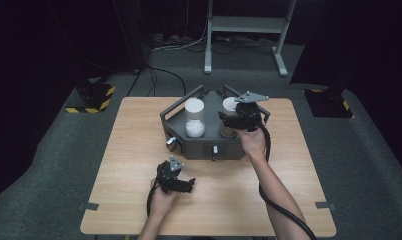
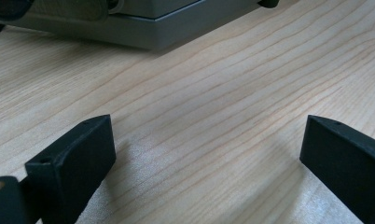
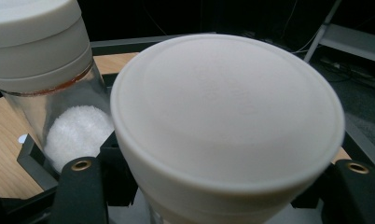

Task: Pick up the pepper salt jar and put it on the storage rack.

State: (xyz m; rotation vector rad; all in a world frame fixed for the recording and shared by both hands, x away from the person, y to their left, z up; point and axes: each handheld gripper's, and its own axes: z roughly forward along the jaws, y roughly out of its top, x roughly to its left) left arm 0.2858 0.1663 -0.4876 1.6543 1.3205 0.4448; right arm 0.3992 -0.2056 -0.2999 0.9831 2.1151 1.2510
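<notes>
A grey holder (image 1: 199,147) stands at the back middle of the wooden table (image 1: 139,200) with two white-lidded glass jars in it. The left jar (image 1: 194,117) (image 3: 50,70) holds white granules. My right gripper (image 1: 234,120) (image 3: 218,172) is shut on the right jar (image 1: 230,104), whose white lid (image 3: 227,107) looms close between the two black jaws. My left gripper (image 1: 179,175) (image 2: 206,149) rests low over the table in front of the holder, open, with bare wood between its jaws. The holder's grey base (image 2: 148,32) lies ahead of it.
A small knob (image 1: 172,144) sticks out of the holder's front left corner. Behind the table stands a metal frame (image 1: 244,25) on grey carpet, with yellow-black striped blocks (image 1: 91,97) on the floor at both sides. Cables trail from both grippers.
</notes>
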